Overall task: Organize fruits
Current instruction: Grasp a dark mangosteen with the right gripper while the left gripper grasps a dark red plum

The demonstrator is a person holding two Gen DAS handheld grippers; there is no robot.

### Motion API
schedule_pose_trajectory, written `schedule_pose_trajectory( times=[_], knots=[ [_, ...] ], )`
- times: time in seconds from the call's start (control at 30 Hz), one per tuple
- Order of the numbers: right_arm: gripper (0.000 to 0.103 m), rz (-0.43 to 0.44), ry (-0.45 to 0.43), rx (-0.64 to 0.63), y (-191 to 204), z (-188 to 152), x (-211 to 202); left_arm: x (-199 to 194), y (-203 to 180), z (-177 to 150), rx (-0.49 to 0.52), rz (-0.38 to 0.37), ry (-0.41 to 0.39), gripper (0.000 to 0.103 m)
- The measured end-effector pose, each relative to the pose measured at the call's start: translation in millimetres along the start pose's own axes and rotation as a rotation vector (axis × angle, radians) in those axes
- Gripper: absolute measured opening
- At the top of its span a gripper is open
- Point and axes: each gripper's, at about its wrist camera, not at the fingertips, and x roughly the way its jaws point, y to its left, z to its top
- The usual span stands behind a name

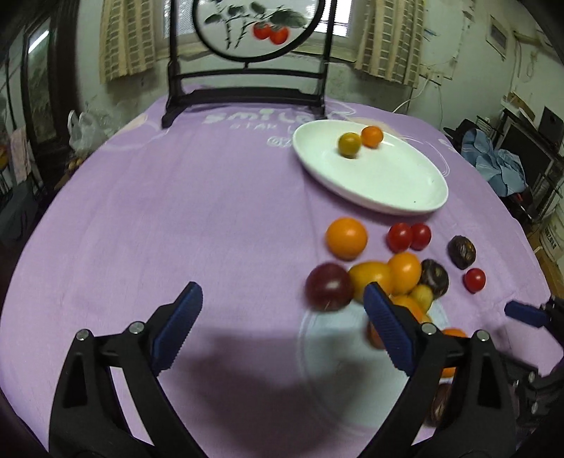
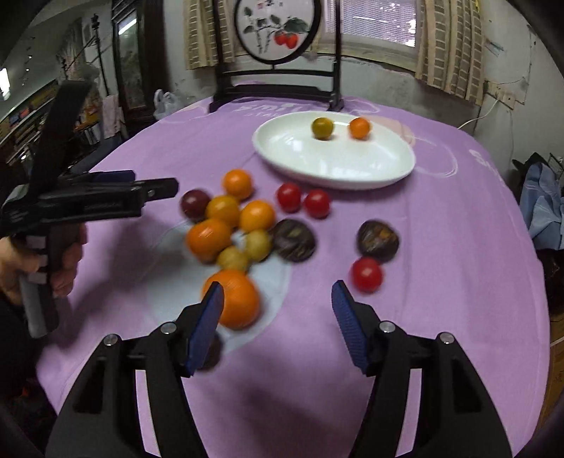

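A white oval plate [image 1: 387, 183] [image 2: 299, 165] sits far on the purple cloth and holds a green-yellow tomato [image 1: 349, 144] [image 2: 322, 127] and a small orange tomato [image 1: 372, 136] [image 2: 359, 128]. A cluster of orange, yellow, red and dark purple fruits [image 1: 387, 267] [image 2: 239, 225] lies on the cloth nearer me. My left gripper [image 1: 282, 310] is open and empty, left of the cluster, its right finger in front of some fruits. My right gripper [image 2: 278, 310] is open and empty, with a large orange fruit [image 2: 234, 299] behind its left finger and a red tomato [image 2: 366, 274] beyond its right finger.
A dark wooden stand with a round painted screen [image 1: 253, 28] [image 2: 278, 31] stands at the table's far edge. The left gripper and the hand holding it [image 2: 88, 200] show at the left of the right wrist view. Clutter and furniture surround the table.
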Motion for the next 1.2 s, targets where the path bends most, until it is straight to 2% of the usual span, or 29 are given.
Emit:
schedule_pose_trajectory(
  times=[0.1, 0.27, 0.47, 0.5, 0.53, 0.57, 0.63, 0.8, 1.0, 1.2],
  knots=[
    [0.064, 0.022, 0.032, -0.022, 18.6, -12.1, 2.8, -4.1, 10.1, -12.2, -0.026, 0.001, 0.004, 0.094],
    [0.064, 0.023, 0.076, -0.065, 45.7, -22.0, 13.2, -11.5, 13.0, -23.1, -0.013, 0.006, 0.003, 0.094],
    [0.064, -0.04, 0.112, -0.086, 60.1, -20.4, 37.5, -13.2, 5.8, -25.9, 0.017, -0.005, 0.007, 0.094],
    [0.061, -0.03, 0.113, -0.076, 59.8, -20.5, 39.5, -12.9, 4.2, -26.7, 0.025, -0.006, 0.008, 0.094],
    [0.047, -0.013, 0.113, -0.069, 58.9, -20.0, 39.5, -12.6, 2.8, -27.0, 0.03, -0.006, 0.009, 0.094],
    [0.043, -0.008, 0.109, -0.069, 58.8, -19.7, 38.1, -11.8, 1.0, -27.5, 0.036, -0.006, 0.01, 0.094],
    [0.043, -0.03, 0.102, -0.073, 58.1, -20.6, 36.2, -10.3, -1.6, -28.6, 0.043, -0.005, 0.017, 0.094],
    [0.043, -0.015, 0.083, -0.022, 36.4, -28.8, 22.3, -2.5, -10.3, -29.8, 0.084, -0.008, 0.027, 0.094],
    [0.043, -0.035, 0.054, 0.033, 8.7, -38.6, 6.9, 23.1, -18.5, -16.7, 0.13, 0.014, 0.074, 0.093],
    [0.043, -0.033, 0.032, 0.038, 1.3, -40.7, -1.4, 43.8, -30.5, -9.0, 0.171, 0.02, 0.089, 0.077]
  ],
)
